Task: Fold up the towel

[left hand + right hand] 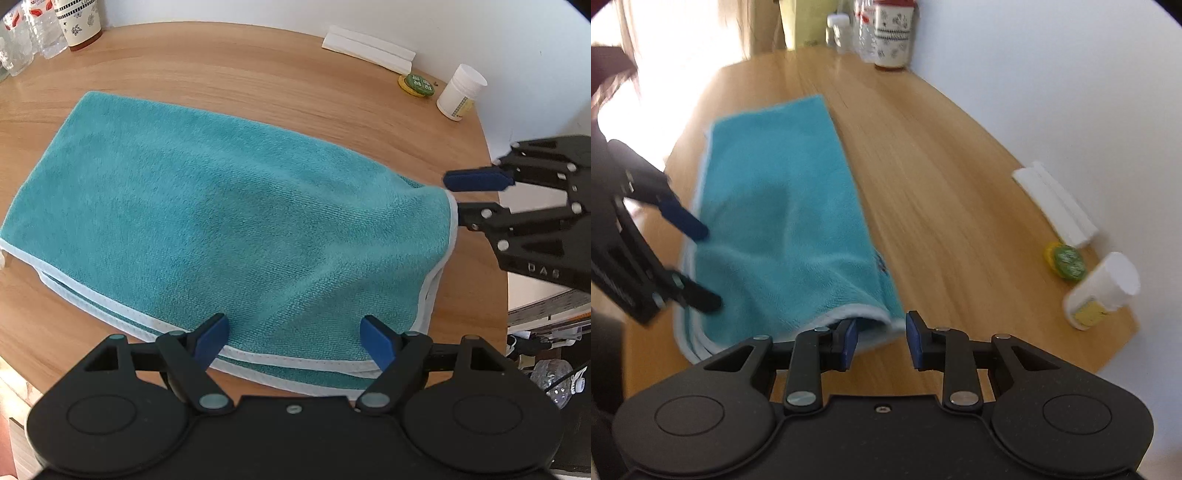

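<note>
Bare table (258, 74) lay far of the towel (221, 221), free to pass. Obstacles only at far edge: cup (79, 24) & bottles (22, 40) far left; white strip (369, 48), pill bottle (460, 92) far right.

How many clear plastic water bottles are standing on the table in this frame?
2 distinguishable, side by side at the table's far corner: one beside the patterned cup, another left of it. More may be hidden.
</note>
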